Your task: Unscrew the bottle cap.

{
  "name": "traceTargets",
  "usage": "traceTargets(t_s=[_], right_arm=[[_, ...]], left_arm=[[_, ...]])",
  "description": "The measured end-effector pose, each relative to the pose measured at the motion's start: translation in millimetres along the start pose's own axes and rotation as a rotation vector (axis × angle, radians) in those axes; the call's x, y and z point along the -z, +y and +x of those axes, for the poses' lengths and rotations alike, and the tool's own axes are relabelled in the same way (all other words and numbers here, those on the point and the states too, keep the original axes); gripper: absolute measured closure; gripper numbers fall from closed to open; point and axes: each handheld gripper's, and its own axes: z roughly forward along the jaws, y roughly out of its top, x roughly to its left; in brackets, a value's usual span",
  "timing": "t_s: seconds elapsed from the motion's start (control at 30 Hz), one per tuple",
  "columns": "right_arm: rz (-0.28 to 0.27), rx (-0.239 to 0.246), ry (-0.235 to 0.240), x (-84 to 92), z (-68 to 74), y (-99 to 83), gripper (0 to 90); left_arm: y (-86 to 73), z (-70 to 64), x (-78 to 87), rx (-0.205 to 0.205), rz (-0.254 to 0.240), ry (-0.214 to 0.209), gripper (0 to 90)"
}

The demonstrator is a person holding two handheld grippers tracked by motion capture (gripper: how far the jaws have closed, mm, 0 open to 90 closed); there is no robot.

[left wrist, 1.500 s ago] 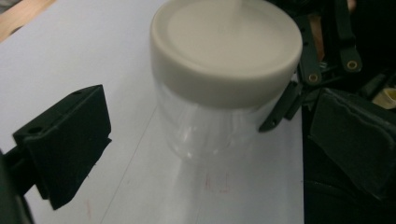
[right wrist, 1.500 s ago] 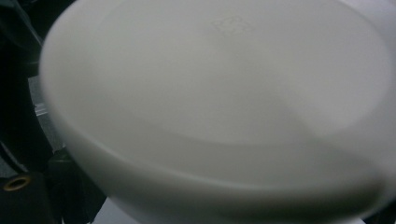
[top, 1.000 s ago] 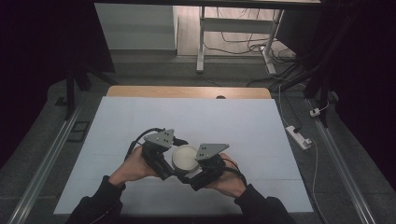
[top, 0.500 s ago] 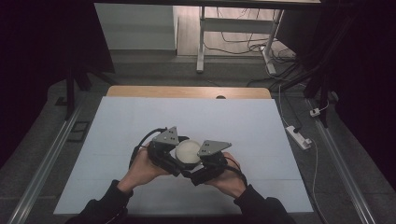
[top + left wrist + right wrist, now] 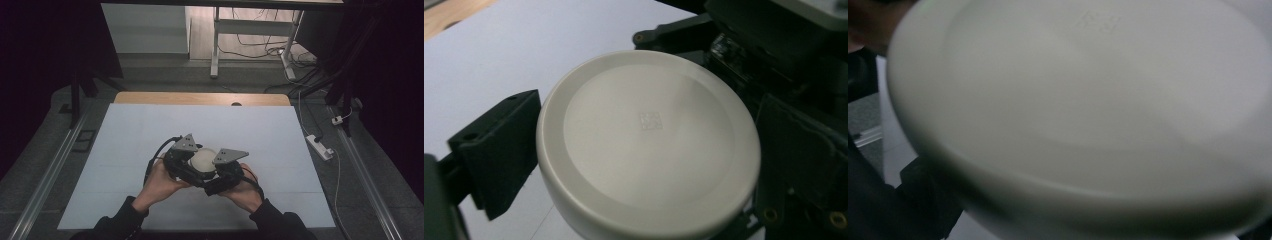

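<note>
A white round container point(image 5: 202, 159) with a flat lid is held a little above the table between both grippers. From its left side, my left gripper point(image 5: 194, 164) is shut on it; in the left gripper view one black finger point(image 5: 499, 150) presses the rim of the container point(image 5: 649, 145), which has a small square mark at its centre. My right gripper point(image 5: 212, 169) closes on it from the right, and its black body point(image 5: 794, 140) stands close behind the lid. The container point(image 5: 1073, 110) sits blurred and very near in the right gripper view.
The pale blue table top point(image 5: 150, 130) spreads all round the hands, with a wooden strip point(image 5: 200, 98) along its far edge. A white power strip point(image 5: 318, 146) lies on the floor to the right. Metal rails point(image 5: 55, 165) run along both sides.
Both hands, with the container between them, have drifted slightly right and away from the person. The hold on it looks the same.
</note>
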Motion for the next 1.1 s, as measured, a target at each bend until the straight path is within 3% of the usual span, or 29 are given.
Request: traceTargets(t_s=[0.07,0.2,0.3,0.53,0.7,0.8,0.87,1.1], right_arm=[[-0.001,0.011,0.006,0.7,0.6,0.1,6.4],[-0.012,0.029,0.033,2.9,0.8,0.4,6.4],[-0.019,0.048,0.069,4.5,2.5,1.4,6.4],[-0.014,0.125,0.179,3.7,14.0,2.5,6.4],[-0.012,0.158,0.219,3.5,20.5,3.0,6.4],[-0.016,0.166,0.223,4.5,21.9,3.6,6.4],[-0.019,0.161,0.212,4.9,21.0,3.8,6.4],[-0.013,0.091,0.113,4.2,11.7,2.6,6.4]], left_arm=[[0.1,2.4,5.8,-0.035,-0.002,-0.012,0.0],[-2.5,12.2,19.0,-0.133,0.006,-0.097,0.2],[-6.0,18.1,25.0,-0.183,0.009,-0.153,0.0],[-13.5,24.3,27.9,-0.244,-0.019,-0.312,0.0],[-14.1,16.2,23.7,-0.312,0.016,-0.343,2.7],[-13.5,11.7,24.8,-0.336,0.011,-0.326,7.4],[-11.5,9.9,25.1,-0.319,0.016,-0.286,7.6],[-4.1,1.1,15.5,-0.179,0.037,-0.108,7.8]])
